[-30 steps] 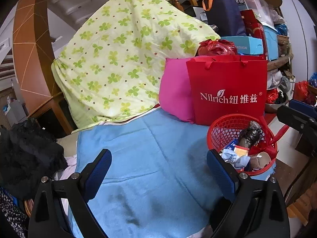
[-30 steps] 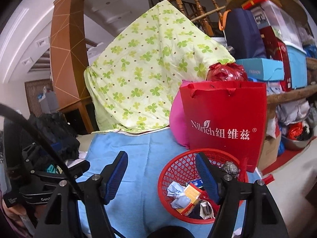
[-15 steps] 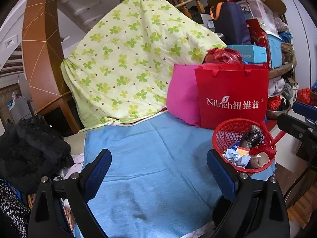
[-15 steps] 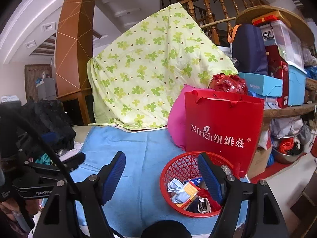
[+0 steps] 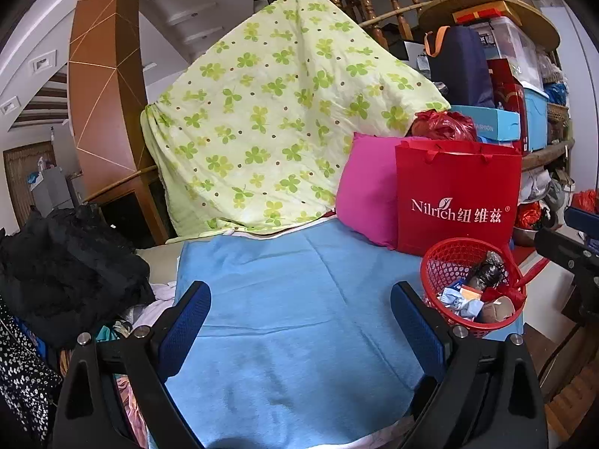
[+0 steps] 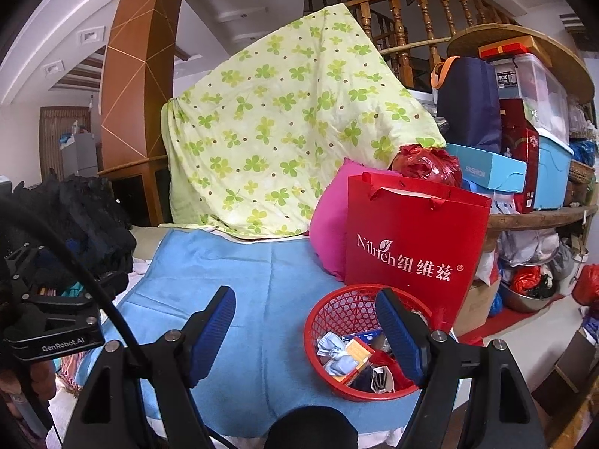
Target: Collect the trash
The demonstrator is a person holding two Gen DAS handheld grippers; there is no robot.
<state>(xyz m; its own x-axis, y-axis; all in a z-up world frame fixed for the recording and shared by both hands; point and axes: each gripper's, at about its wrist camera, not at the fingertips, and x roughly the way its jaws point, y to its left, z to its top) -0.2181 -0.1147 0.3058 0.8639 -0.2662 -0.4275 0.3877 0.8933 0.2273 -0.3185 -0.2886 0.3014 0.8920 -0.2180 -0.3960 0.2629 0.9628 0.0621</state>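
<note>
- left gripper (image 5: 299,314): jaws spread wide, nothing between the blue pads (image 5: 185,321), touching nothing; it hangs above the blue towel (image 5: 292,299).
- right gripper (image 6: 305,327): jaws likewise wide apart and holding nothing; its right pad (image 6: 398,333) overlaps the basket in the picture, but whether it touches the rim cannot be told.
- red mesh basket (image 6: 337,314): sits on the towel's right part, ahead and to the right of the left gripper (image 5: 449,258), just in front of and under the right gripper's right finger.
- trash (image 6: 346,351) lies inside the basket: crumpled pale blue and white wrappers, an orange packet, dark pieces; from the left wrist view a dark wrapped lump (image 5: 486,273) leans against the far wall.
- beyond the basket stands a red paper bag (image 6: 411,247) with white lettering, upright, touching a pink cushion (image 6: 329,232) on its left.
- farther ahead a green clover-print quilt (image 5: 277,112) drapes over something tall, its lower edge meeting the towel's far edge.
- to the left of both grippers a heap of black clothing (image 5: 63,262).
- to the right, round wooden shelves (image 6: 539,217) stacked with boxes and bags; behind, a wooden stair railing (image 6: 411,26) and a brown column (image 5: 105,86).
- the left gripper's body shows at the left edge of the right wrist view (image 6: 52,321).
</note>
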